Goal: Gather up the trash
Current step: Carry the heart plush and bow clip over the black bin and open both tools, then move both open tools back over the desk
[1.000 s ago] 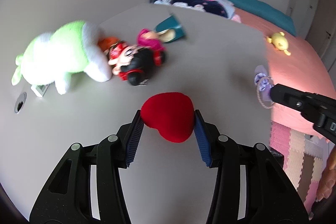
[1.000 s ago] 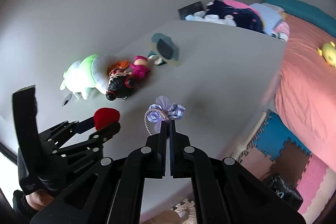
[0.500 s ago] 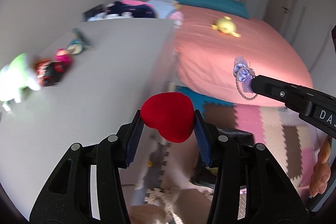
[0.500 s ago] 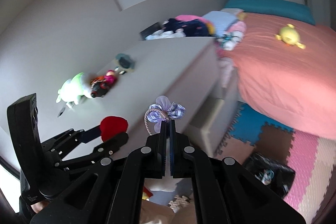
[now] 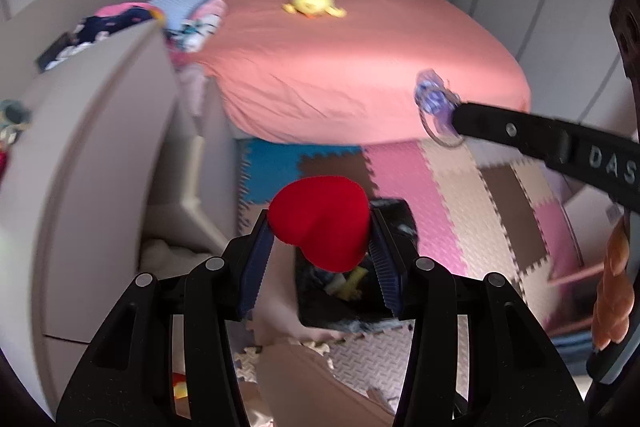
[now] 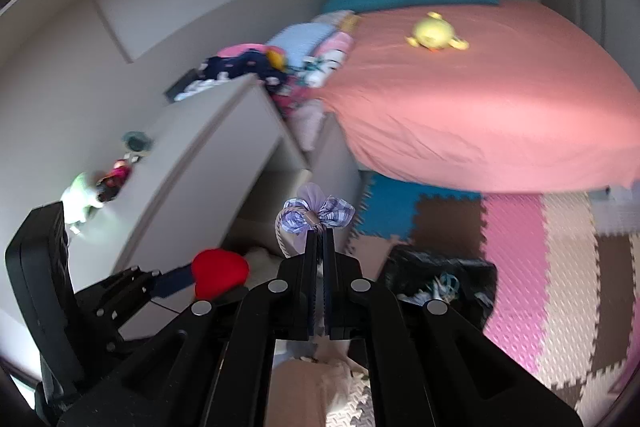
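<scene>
Across the far side of the room, the bed with its pink sheet fills most of both views, a yellow toy lying near its head, and a grey tabletop stands along the left with soft toys at its far end, blurred. Between them the floor is laid with foam tiles in pink, brown, blue and cream, and on it, close to the near corner of the tabletop, sits a black trash bag with its mouth open and scraps showing inside. From the left claw the bag lies straight ahead and below, partly hidden behind what it carries, so this hand looks the nearer for a drop; from the right claw the bag lies below and a little to the right. The left claw is pinching a red heart-shaped plush across its width, soft and rounded, the point toward the claw. The right claw is pressed together on the stem of a small purple ribbon bow with a cord loop hanging from its left side. Both items are held in the air, not yet over the bag's mouth as far as I can judge.
</scene>
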`<state>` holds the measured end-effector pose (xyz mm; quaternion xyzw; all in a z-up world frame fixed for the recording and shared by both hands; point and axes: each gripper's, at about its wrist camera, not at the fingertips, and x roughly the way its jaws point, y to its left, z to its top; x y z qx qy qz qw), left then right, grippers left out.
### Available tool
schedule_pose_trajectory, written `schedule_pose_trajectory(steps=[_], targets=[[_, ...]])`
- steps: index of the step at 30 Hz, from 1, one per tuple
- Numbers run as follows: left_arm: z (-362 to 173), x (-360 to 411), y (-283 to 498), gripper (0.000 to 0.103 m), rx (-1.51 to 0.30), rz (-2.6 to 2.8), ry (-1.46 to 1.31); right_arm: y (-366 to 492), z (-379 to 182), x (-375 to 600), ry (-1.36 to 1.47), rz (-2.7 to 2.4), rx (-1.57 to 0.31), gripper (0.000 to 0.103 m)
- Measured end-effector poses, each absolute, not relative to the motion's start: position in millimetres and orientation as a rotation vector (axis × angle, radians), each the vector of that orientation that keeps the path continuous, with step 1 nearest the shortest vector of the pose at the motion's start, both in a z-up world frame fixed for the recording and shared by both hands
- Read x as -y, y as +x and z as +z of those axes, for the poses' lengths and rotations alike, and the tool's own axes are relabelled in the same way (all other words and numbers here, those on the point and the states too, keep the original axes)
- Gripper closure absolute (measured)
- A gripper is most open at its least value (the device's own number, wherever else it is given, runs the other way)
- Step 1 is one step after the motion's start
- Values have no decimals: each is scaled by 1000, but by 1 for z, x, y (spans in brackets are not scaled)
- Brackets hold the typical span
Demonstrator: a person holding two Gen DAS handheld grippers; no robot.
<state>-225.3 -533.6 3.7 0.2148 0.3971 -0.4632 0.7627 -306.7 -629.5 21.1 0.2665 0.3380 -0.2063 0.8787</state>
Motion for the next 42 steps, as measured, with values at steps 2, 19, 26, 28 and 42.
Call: schedule_pose_trajectory(steps=[2, 19, 26, 28, 42], targets=[[-8, 545, -230, 54, -908, -1047, 492, -314, 7, 641, 600, -467, -744, 99], [-41, 546, -215, 6, -992, -955, 503, -325, -34, 666, 676, -616, -815, 40], [-21, 526, -194, 6, -974, -890, 432, -292, -14, 645, 629, -513, -795, 40], [-12, 512, -180, 6, -971, -870, 401, -276, -5, 634, 600, -470, -789, 40], [46, 392, -58, 6, -947, -580, 195, -122, 41, 547, 454, -187, -784, 40]])
